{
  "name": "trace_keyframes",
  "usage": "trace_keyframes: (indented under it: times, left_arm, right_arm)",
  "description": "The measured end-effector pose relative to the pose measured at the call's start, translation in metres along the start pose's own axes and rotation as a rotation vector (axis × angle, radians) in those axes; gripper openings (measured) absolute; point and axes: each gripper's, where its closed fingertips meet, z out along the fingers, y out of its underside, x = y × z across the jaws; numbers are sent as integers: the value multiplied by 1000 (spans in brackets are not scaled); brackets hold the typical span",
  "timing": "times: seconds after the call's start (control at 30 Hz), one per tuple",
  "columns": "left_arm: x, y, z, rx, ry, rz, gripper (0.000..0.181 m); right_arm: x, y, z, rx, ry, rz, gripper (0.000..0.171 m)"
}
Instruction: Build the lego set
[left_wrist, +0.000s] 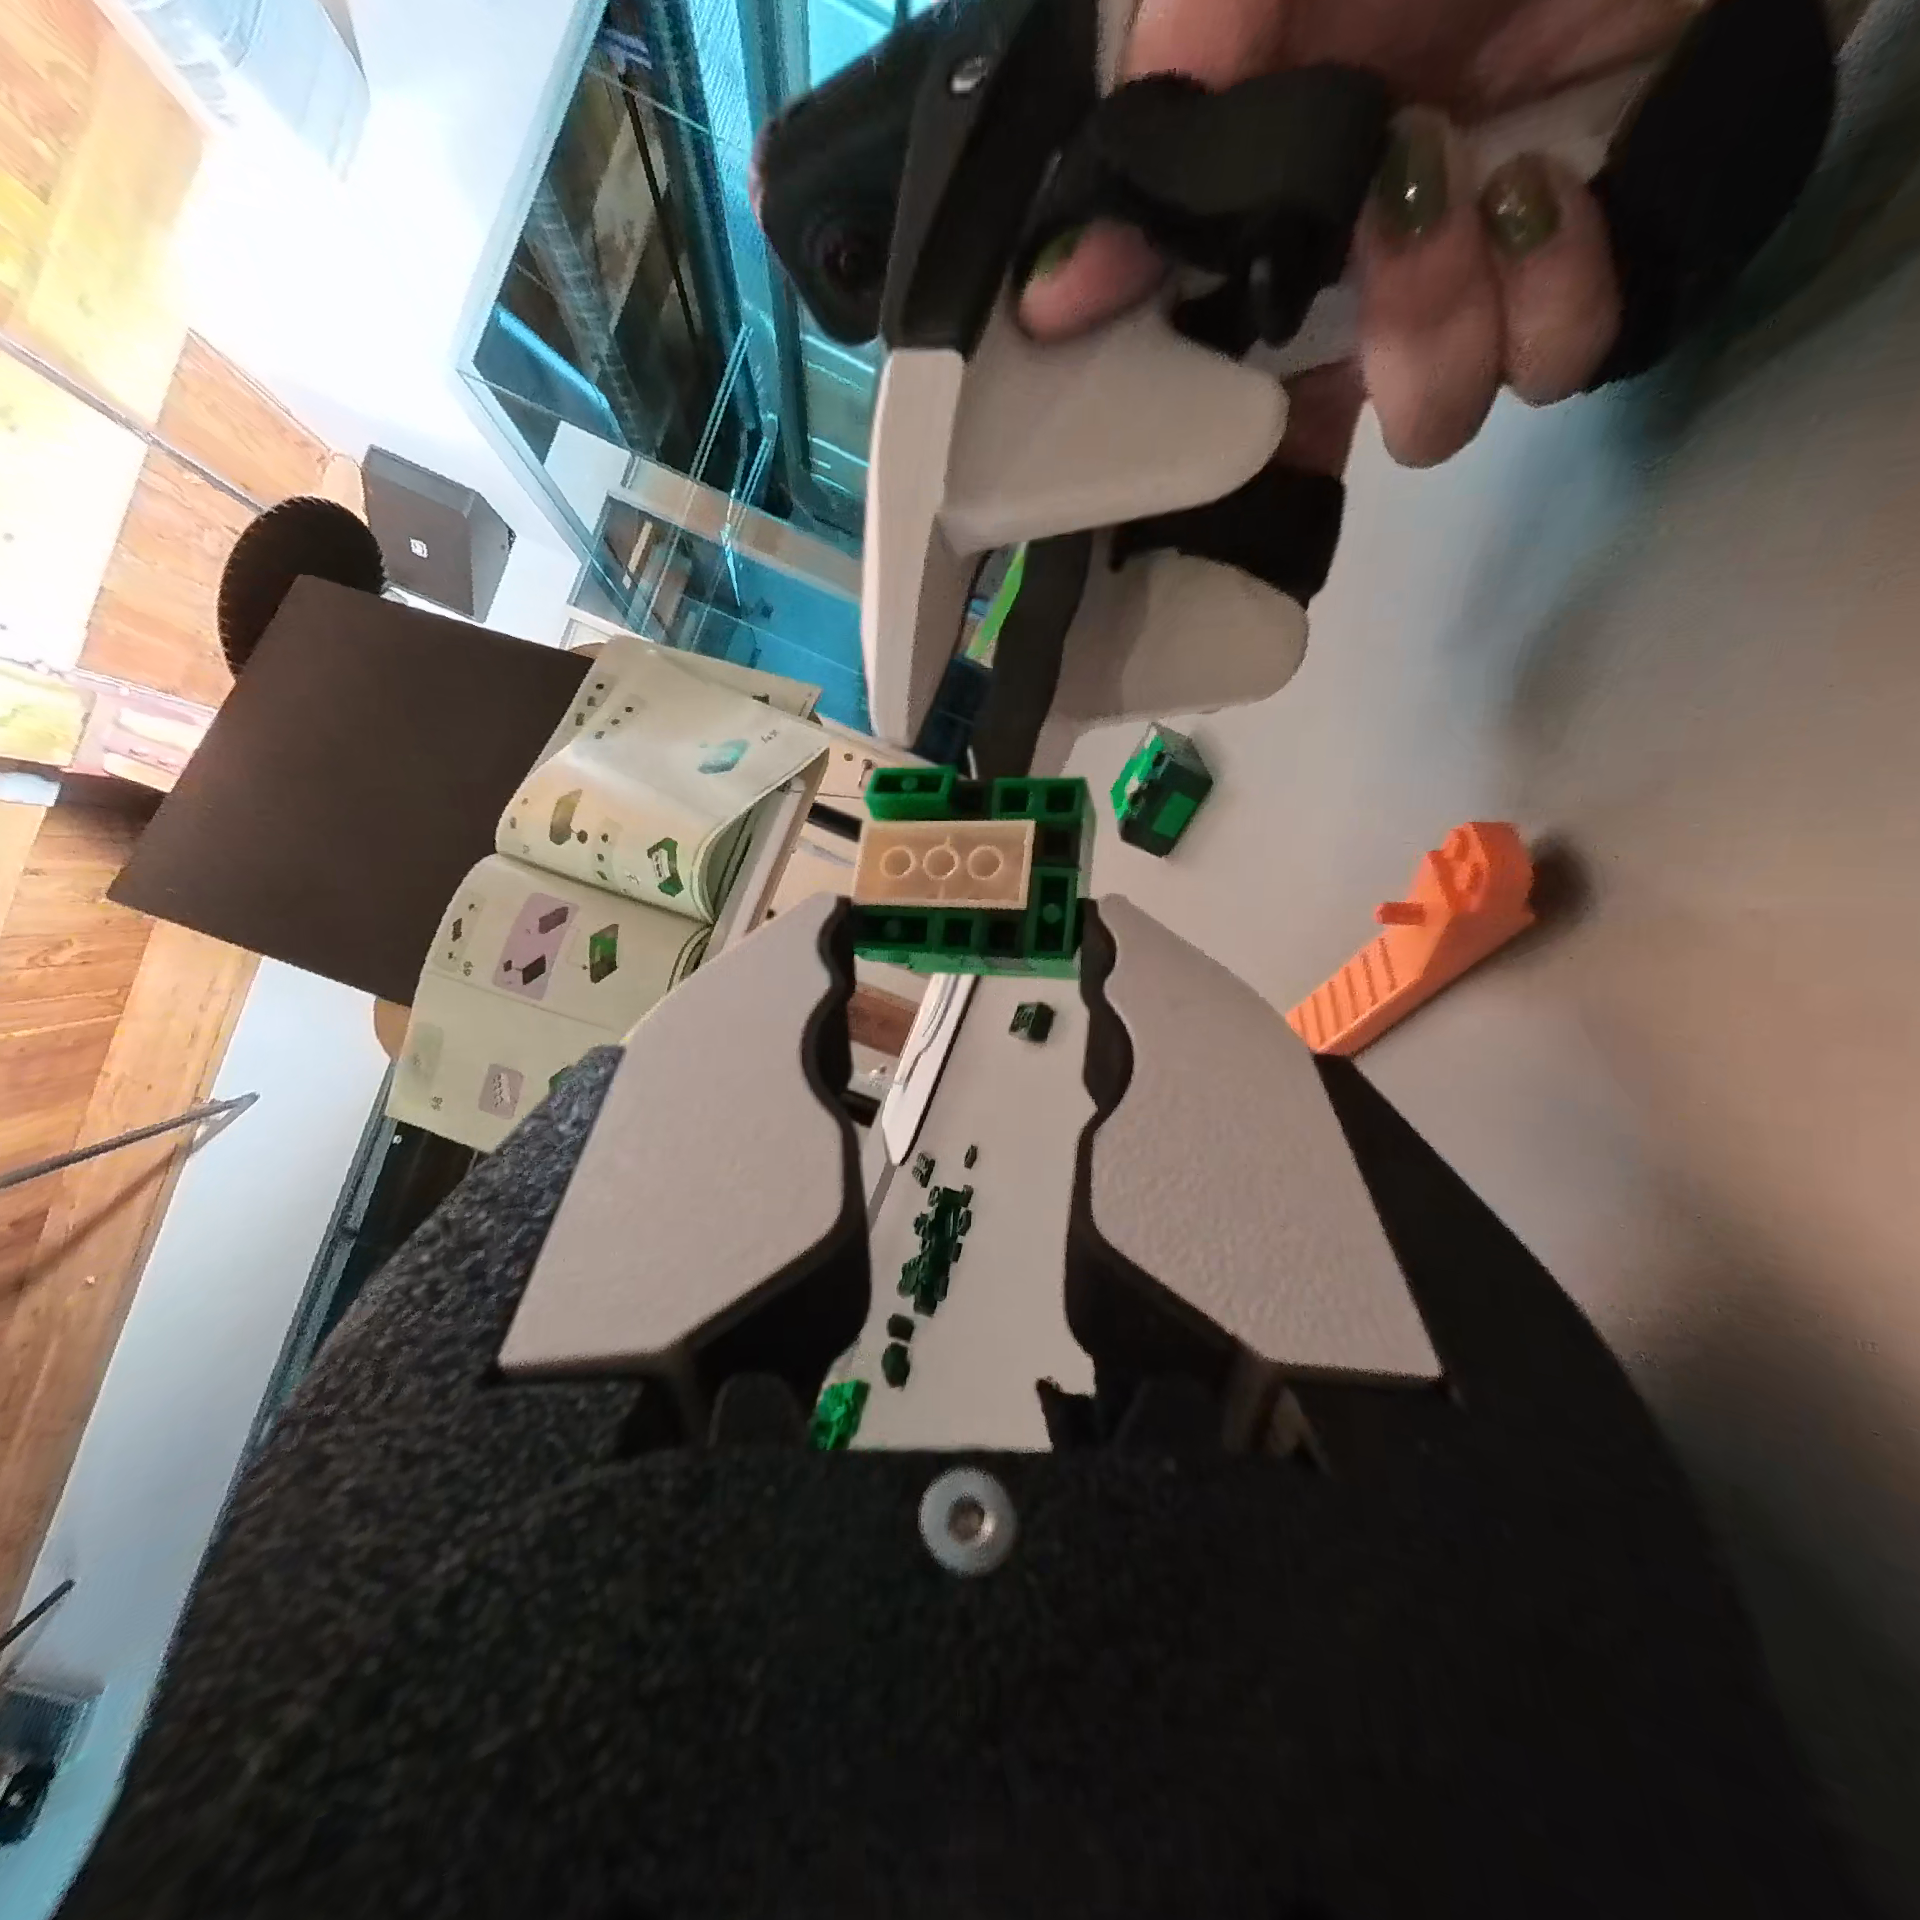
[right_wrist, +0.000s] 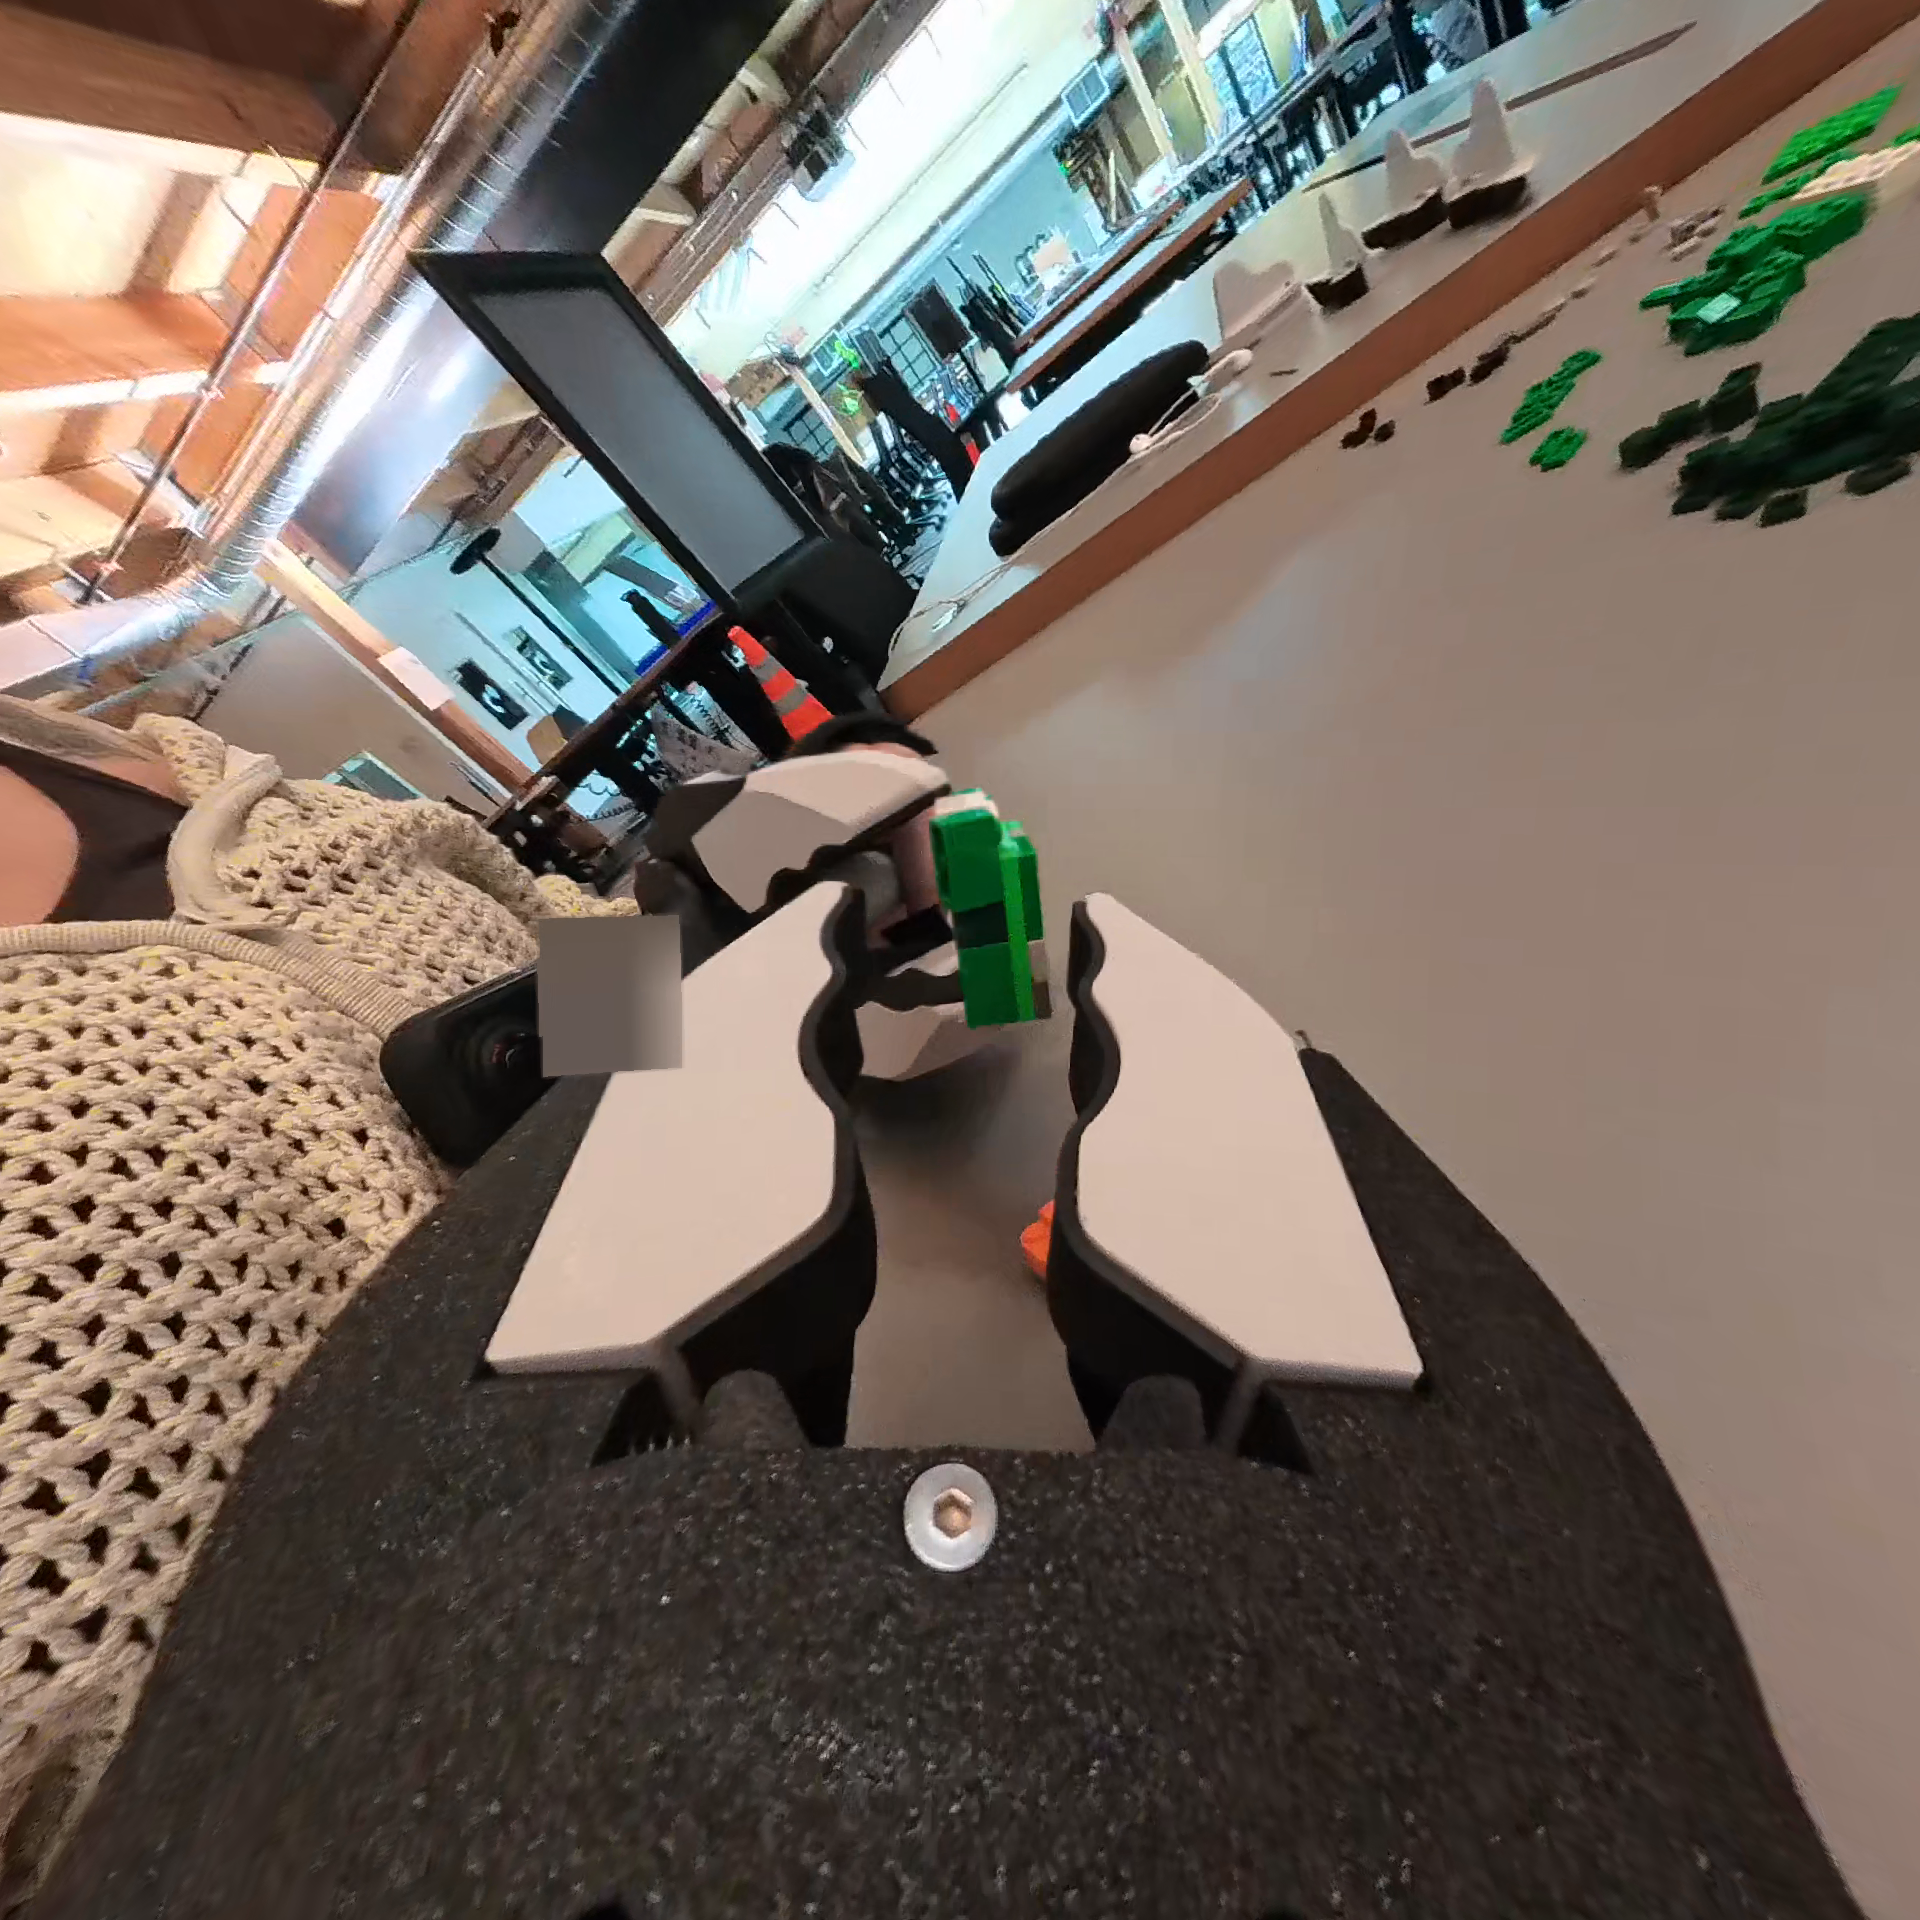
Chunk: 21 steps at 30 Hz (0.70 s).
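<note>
My left gripper (left_wrist: 966, 925) is shut on a small green brick assembly (left_wrist: 1049, 805) with a tan brick (left_wrist: 945, 862) set into its near face, and holds it above the white table (left_wrist: 1558, 1195). My right gripper (left_wrist: 987, 727), held by a hand, hangs open just beyond the assembly with its white fingers (left_wrist: 914, 540) pointing down at it. In the right wrist view the right gripper (right_wrist: 961, 914) is open and empty. The green assembly (right_wrist: 987, 914) sits just past its tips, held by the left gripper (right_wrist: 914, 935).
An orange brick separator (left_wrist: 1423, 935) and a small green sub-build (left_wrist: 1158, 800) lie on the table to the right. An open instruction booklet (left_wrist: 623, 883) leans to the left. Loose green pieces (left_wrist: 935, 1247) are scattered below, and they show as piles (right_wrist: 1766, 416) in the right wrist view.
</note>
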Motion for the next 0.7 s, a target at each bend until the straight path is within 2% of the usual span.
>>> trace_keyframes:
  times: [0.37, 0.7]
  left_arm:
    - [2, -4, -1, 18, 11, 1, 42]
    - [2, -4, -2, 17, 12, 1, 42]
  right_arm:
    - [1, -1, 2, -3, 7, -14, 18]
    - [2, 1, 6, -24, 67, -79, 18]
